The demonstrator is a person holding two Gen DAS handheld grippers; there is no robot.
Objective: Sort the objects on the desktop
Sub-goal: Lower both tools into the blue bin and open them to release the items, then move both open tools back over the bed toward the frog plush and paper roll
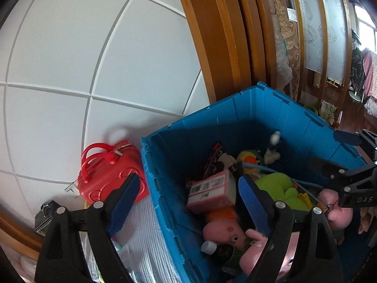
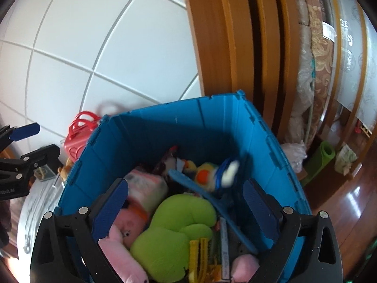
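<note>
over the blue crate [image 2: 141,127]: right gripper [image 2: 186,202] spread wide, empty; left gripper [image 1: 188,200] likewise. small blue-white toy [image 2: 227,172] blurred above the pile; likely light, pinch its body.

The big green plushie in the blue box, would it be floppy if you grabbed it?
Probably. The green plushie looks puffy and creased, so it should squash and droop. It likely weighs little for its bulk. Its fuzzy fabric in the blue box seems unlikely to slip.

Black plastic left gripper [image 1: 190,193] and right gripper [image 2: 186,198], blue ribbed pads, silver round screws, white lettering
</note>
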